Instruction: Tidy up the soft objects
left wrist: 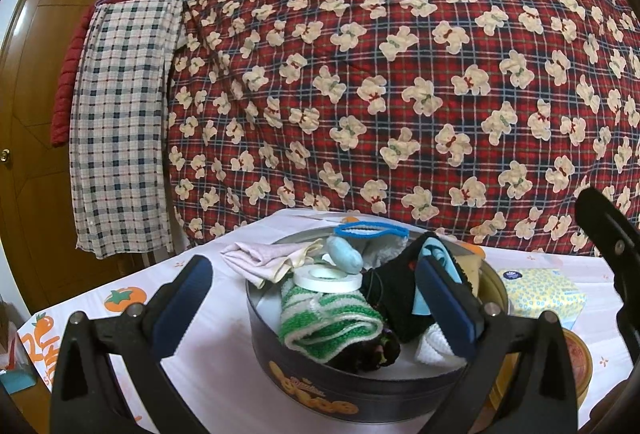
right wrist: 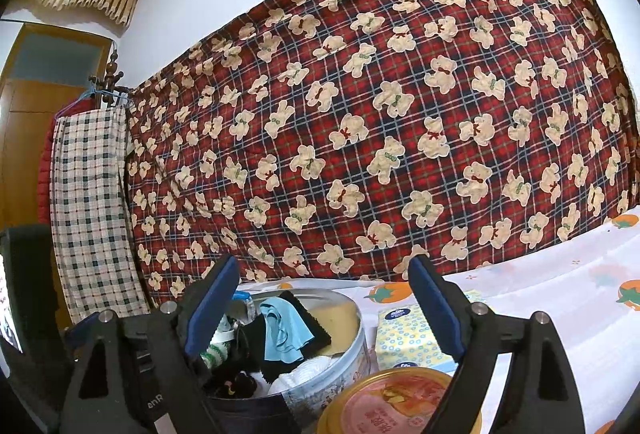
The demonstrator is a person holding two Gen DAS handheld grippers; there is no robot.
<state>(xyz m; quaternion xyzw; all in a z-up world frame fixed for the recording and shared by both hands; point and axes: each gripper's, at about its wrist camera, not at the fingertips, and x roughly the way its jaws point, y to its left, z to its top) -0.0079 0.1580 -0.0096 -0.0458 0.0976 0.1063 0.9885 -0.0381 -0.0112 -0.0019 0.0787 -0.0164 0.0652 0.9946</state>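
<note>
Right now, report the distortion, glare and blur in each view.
Left wrist view: strong fisheye bulge in the bear-print blanket, dark vignetted corners, sharp focus on the round tin. Right wrist view: same bulge, tilted; faint sheen on the gold lid; no motion blur.

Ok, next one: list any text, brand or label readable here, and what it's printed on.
"nR": white letters on the right gripper body, cut off.
Gold script on the dark round tin: too blurred.
Characters on the orange lid: too blurred.
Round logo on the tissue pack: too small.
</note>
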